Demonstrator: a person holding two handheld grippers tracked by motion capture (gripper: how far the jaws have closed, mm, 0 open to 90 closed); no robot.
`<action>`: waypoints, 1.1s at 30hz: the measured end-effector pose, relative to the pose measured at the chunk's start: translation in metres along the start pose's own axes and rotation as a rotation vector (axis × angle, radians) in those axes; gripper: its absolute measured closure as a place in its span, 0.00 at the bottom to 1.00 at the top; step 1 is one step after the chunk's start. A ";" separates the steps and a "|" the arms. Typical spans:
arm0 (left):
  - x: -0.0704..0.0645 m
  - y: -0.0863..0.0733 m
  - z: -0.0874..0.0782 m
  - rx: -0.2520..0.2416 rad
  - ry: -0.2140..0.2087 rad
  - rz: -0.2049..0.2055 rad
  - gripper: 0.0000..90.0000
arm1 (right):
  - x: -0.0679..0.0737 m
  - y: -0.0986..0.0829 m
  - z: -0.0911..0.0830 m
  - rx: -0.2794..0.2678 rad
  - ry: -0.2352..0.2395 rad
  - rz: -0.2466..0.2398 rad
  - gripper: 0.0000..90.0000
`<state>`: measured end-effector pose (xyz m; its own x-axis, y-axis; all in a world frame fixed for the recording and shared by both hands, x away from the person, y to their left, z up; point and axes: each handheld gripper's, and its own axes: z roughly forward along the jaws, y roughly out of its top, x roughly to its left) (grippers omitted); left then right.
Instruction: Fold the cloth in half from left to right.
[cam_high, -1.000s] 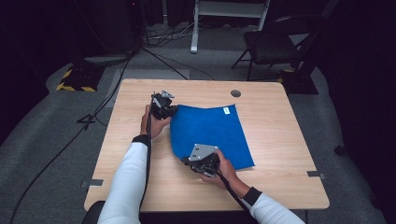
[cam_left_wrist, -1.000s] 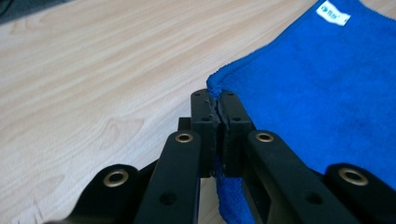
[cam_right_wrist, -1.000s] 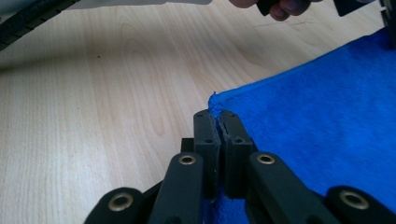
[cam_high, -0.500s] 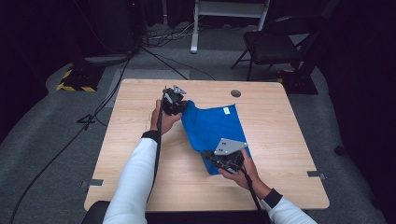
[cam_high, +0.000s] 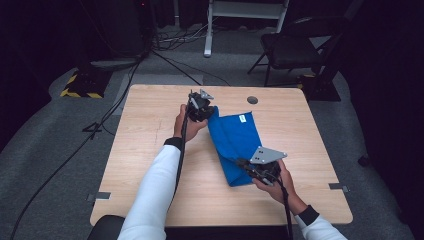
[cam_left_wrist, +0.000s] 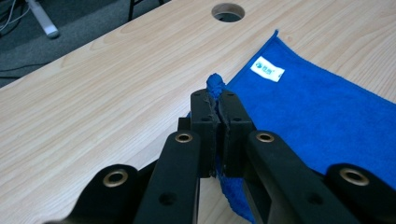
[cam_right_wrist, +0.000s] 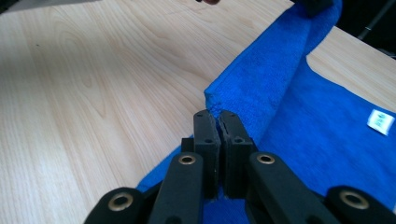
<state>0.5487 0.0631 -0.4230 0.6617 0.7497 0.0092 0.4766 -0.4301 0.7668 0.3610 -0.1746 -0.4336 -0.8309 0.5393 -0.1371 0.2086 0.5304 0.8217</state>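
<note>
1. High view — a blue terry-cloth towel (cam_high: 235, 145) lies on the light wooden table (cam_high: 150, 130), just on the near side of the round cable hole (cam_high: 252, 100). The left gripper (cam_high: 200, 107) sits at the towel's far-left corner, beside the hole; the right gripper (cam_high: 257, 170) sits at the towel's near edge, well away from the hole.
2. Left gripper view — the jaws are pinched tight on a blue corner, and a white label (cam_left_wrist: 267, 69) lies on the towel between them and the hole.
3. Right gripper view — the jaws clamp a folded, lifted towel edge.
</note>
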 end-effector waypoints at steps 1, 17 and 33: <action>-0.002 0.002 0.002 0.003 -0.001 0.011 0.96 | -0.001 -0.002 -0.002 0.004 -0.004 0.001 0.97; -0.034 0.028 0.024 0.022 -0.019 0.075 0.95 | -0.020 -0.032 -0.033 0.028 -0.081 0.049 0.97; -0.065 0.034 0.065 0.082 0.002 0.113 0.77 | -0.031 -0.062 -0.033 0.128 -0.109 0.074 0.97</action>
<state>0.5599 -0.0328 -0.4389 0.7128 0.6950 0.0941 0.4445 -0.5514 0.7059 0.3565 -0.2461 -0.4620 -0.7514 0.6441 -0.1433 0.3374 0.5616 0.7555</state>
